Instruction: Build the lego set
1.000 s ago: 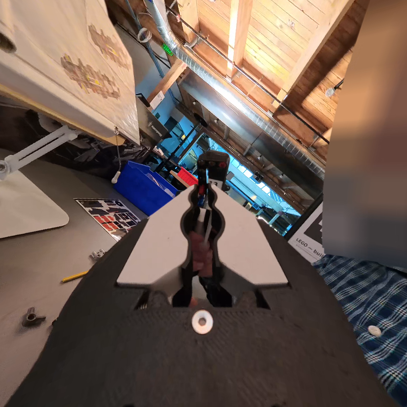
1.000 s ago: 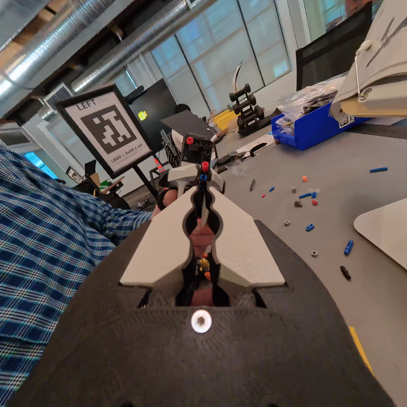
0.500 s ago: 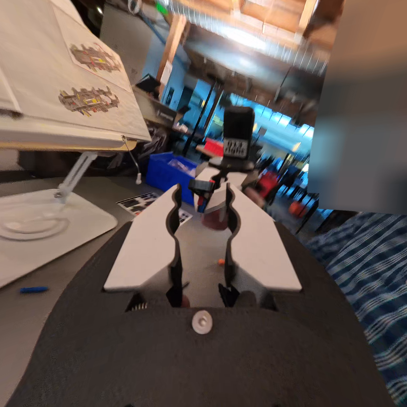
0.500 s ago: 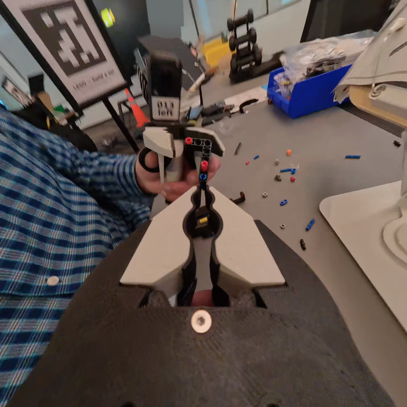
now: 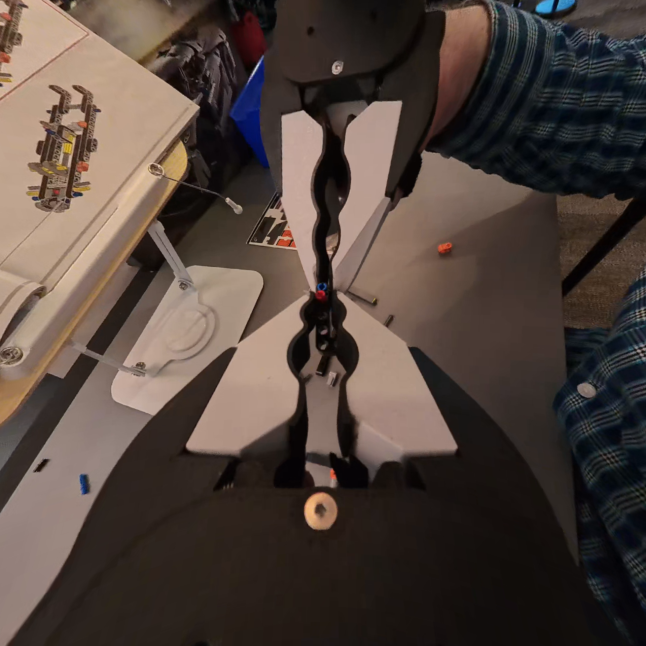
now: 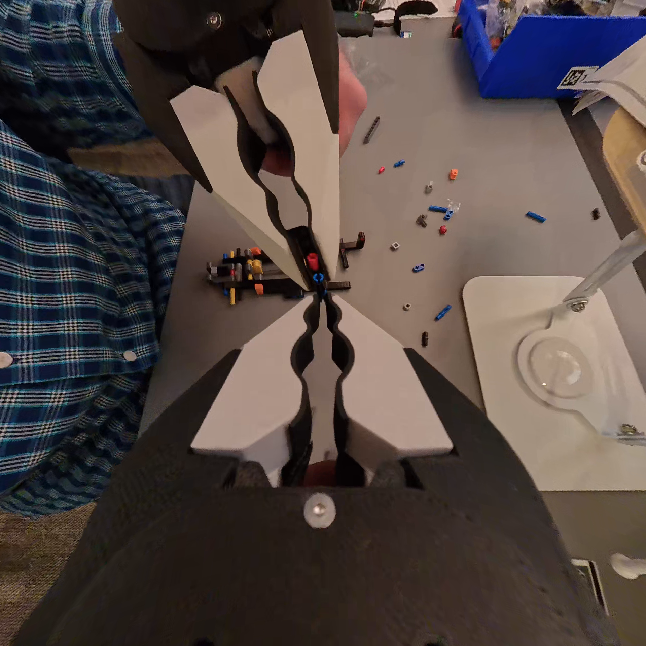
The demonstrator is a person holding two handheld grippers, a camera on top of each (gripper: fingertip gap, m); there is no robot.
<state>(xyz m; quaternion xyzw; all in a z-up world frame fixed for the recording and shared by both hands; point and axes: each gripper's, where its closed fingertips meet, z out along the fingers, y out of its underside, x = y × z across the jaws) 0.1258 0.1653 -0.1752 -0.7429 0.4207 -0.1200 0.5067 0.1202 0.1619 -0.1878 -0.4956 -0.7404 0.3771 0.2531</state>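
Observation:
A black beam [image 5: 323, 328] with holes carries a red pin [image 5: 319, 295] and a blue pin [image 5: 321, 286] at its end. My left gripper [image 5: 321, 301] is shut on this beam, which lies along its fingers. My right gripper [image 6: 320, 299] meets it tip to tip and is shut on the beam's blue-pinned end [image 6: 323, 292]. The right wrist view shows the left gripper [image 6: 314, 283] coming from above with the beam [image 6: 302, 241], red pin [image 6: 311, 260] and blue pin [image 6: 317, 278] between its pads. A part-built black, yellow and orange model [image 6: 244, 272] lies on the grey table [image 6: 384, 87] below.
Several small loose pieces [image 6: 437, 209] lie right of the model. A white book stand base [image 6: 524, 349] sits at the right, the open instruction book [image 5: 70, 140] on it. A blue bin [image 6: 559, 52] stands at the back. A person's plaid sleeve [image 6: 70, 279] is beside the table edge.
Both grippers have tilted down from pointing up to face the table. My left gripper opened and let go, then shut again on the beam that the right gripper kept holding.

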